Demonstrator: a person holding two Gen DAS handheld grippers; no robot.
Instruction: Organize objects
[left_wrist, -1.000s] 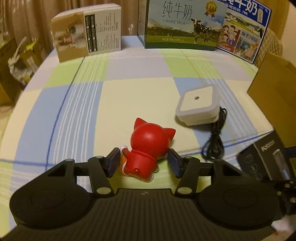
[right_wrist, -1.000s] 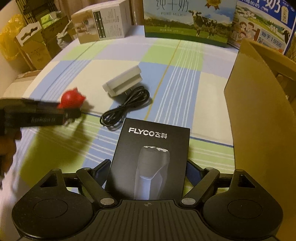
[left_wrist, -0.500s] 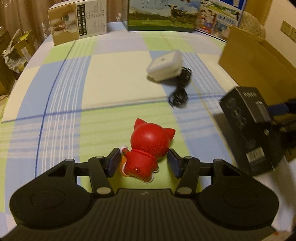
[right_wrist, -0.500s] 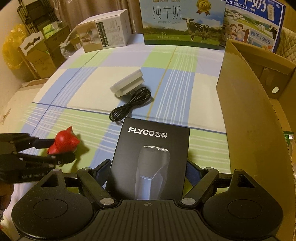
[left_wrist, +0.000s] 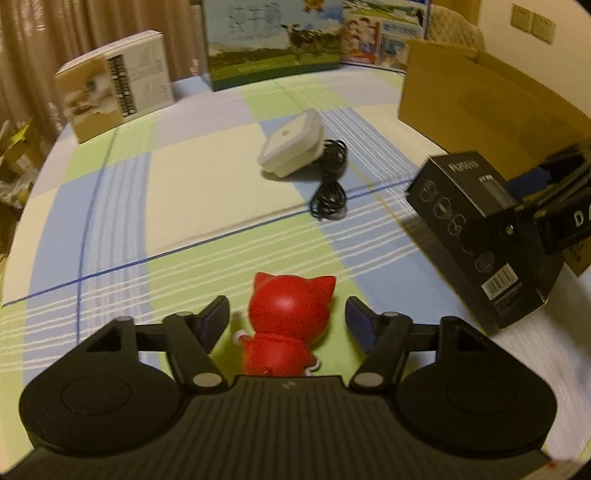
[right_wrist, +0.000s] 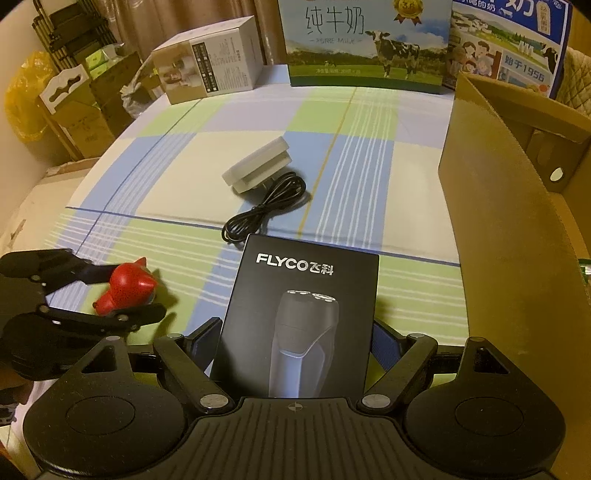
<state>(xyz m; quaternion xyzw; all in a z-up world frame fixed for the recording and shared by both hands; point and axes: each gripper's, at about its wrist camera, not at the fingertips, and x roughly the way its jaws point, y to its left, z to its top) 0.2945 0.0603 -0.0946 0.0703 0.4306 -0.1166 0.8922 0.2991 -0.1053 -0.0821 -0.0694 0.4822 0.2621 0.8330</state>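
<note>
Round table under a checked blue, green and cream cloth (right_wrist: 177, 155). Open brown cardboard carton (right_wrist: 517, 229) stands on its right side. 2 printed milk cartons (right_wrist: 369, 44) and a white-and-tan product box (right_wrist: 210, 66) line the far edge.

Right gripper (right_wrist: 295, 343) is clamped on a black FLYCO shaver box (right_wrist: 303, 317), pads pressing both side faces, box upright in the jaws, just left of the carton wall.

White square plug-in adapter (left_wrist: 291, 149) sits mid-table, coiled black cable (left_wrist: 328, 188) touching it on the near side.

Left gripper (left_wrist: 286, 321): jaws opening, pads clear on both sides of a small red plastic cat-eared figure (left_wrist: 290, 325) between them. The figure is on a green patch near the table's front edge, left of the shaver box.
</note>
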